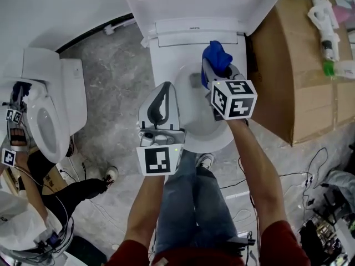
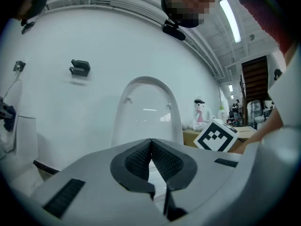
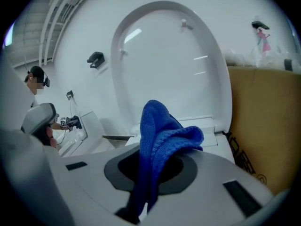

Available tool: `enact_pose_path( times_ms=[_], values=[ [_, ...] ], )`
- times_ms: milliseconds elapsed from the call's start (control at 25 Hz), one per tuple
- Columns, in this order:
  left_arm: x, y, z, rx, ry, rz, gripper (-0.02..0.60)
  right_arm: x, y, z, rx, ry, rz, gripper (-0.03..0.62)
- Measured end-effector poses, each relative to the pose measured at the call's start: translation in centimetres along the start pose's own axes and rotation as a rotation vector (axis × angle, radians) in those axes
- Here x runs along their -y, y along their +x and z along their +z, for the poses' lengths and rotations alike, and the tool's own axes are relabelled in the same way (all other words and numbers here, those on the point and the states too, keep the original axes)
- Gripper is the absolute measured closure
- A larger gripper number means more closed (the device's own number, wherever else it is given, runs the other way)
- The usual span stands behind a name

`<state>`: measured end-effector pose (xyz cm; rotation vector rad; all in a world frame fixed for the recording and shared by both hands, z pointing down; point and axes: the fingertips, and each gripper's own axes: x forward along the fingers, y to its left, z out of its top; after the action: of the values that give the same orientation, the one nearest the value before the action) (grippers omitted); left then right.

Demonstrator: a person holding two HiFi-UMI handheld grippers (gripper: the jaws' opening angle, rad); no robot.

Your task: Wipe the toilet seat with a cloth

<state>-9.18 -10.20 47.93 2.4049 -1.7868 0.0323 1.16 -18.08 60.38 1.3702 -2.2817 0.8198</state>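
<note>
Right gripper (image 1: 215,72) is clamping the blue cloth (image 1: 217,55), with its jaws closed on it and the cloth bunching up past the tips. It's hovering over the toilet (image 1: 169,60) bowl, lid (image 3: 164,55) standing raised. Left gripper (image 1: 161,101) is sitting fully closed and empty, just beside it over the bowl's left rim.

The floor (image 1: 111,93) is mottled grey concrete, with thin cables (image 1: 294,174) trailing at the near right. A large cardboard box (image 1: 294,76) stands at the right and a second white toilet (image 1: 55,104) at the left. The far wall (image 2: 94,36) is plain white and carries a black bracket (image 2: 80,68). A strip light (image 2: 230,13) glows overhead.
</note>
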Motion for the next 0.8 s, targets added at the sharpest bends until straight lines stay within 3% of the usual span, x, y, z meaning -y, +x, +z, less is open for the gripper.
enact_pose_path(
  times_ms=[360,800],
  values=[
    [5.3,-4.4,10.3,0.013,-0.006,0.007,0.565,-6.1,-17.0,7.3,0.192,-0.080,0.038,0.534],
    [12.1,-14.1,29.7,0.028,-0.006,0.018,0.566,-14.2,-44.4,21.4,0.476,-0.182,0.050,0.534]
  ],
)
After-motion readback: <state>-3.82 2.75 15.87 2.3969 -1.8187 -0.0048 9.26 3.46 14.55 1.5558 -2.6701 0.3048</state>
